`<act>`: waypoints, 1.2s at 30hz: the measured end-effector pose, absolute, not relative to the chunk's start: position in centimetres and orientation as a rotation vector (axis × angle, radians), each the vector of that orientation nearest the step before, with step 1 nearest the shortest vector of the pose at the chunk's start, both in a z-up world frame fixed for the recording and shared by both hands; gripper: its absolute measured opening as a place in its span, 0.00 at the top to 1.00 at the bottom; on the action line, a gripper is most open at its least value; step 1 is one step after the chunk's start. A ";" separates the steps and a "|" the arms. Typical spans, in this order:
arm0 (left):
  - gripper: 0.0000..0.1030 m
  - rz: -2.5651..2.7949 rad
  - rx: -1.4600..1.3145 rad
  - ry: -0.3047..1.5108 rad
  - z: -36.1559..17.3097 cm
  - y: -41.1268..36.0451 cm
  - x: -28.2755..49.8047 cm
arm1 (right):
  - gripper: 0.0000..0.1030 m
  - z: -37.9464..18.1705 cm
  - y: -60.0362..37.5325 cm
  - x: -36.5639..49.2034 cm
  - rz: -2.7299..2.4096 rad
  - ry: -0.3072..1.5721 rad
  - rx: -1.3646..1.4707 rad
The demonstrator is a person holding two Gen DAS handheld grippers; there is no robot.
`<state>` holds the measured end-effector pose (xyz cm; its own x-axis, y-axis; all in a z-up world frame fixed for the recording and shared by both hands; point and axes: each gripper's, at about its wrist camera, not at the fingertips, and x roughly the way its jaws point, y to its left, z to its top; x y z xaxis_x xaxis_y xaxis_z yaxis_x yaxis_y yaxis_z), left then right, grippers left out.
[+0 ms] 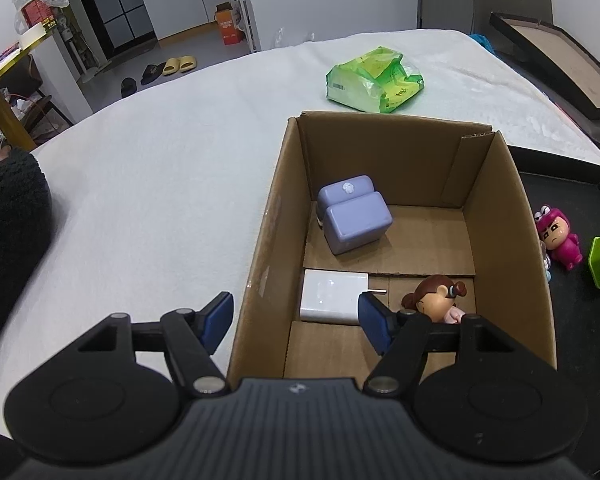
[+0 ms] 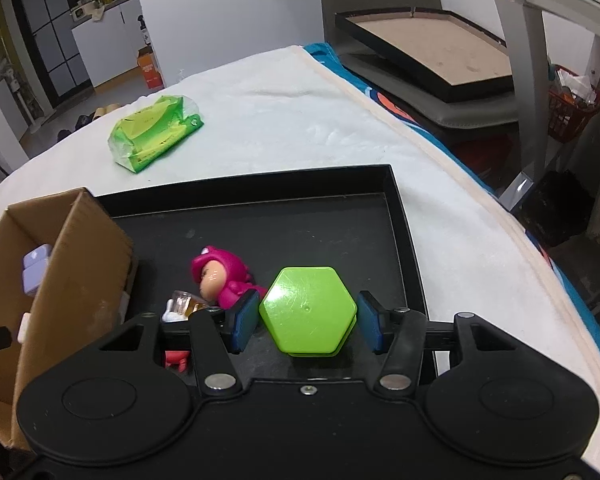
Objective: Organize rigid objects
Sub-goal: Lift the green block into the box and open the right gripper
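Green hexagonal box (image 2: 308,312) between spread jaws

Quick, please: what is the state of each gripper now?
Left gripper: open, holding nothing, above the cardboard box.
Right gripper: open around the green hexagonal box, not yet gripping.

Even indoor light; sharp centres, strong fisheye bending at the edges.
Soft shadows fall inside the cardboard box (image 1: 392,240); the green hexagonal box (image 2: 309,311) shows a glossy sheen; dark vignetting fills the corners of both views.
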<state>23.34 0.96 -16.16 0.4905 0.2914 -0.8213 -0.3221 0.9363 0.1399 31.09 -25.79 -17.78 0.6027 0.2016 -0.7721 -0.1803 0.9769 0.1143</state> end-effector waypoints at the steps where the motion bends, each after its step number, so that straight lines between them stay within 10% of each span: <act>1: 0.35 0.372 -0.037 0.990 -16.1 1.1 23.3 | 0.50 -17.5 -25.6 30.9 0.224 0.894 0.024; 26: 0.38 0.298 -0.153 0.944 -15.5 3.0 21.8 | 0.50 -10.1 -15.9 27.8 0.420 0.756 -0.101; 36: 0.67 0.275 -0.201 0.935 -15.8 4.3 21.7 | 0.50 -9.6 -11.8 27.4 0.453 0.734 -0.164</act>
<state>21.67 4.25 -15.85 0.5632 0.1448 -0.8135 -0.3181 0.9467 -0.0517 27.40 -11.82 -9.60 0.6512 0.3406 -0.6782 -0.4536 0.8911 0.0120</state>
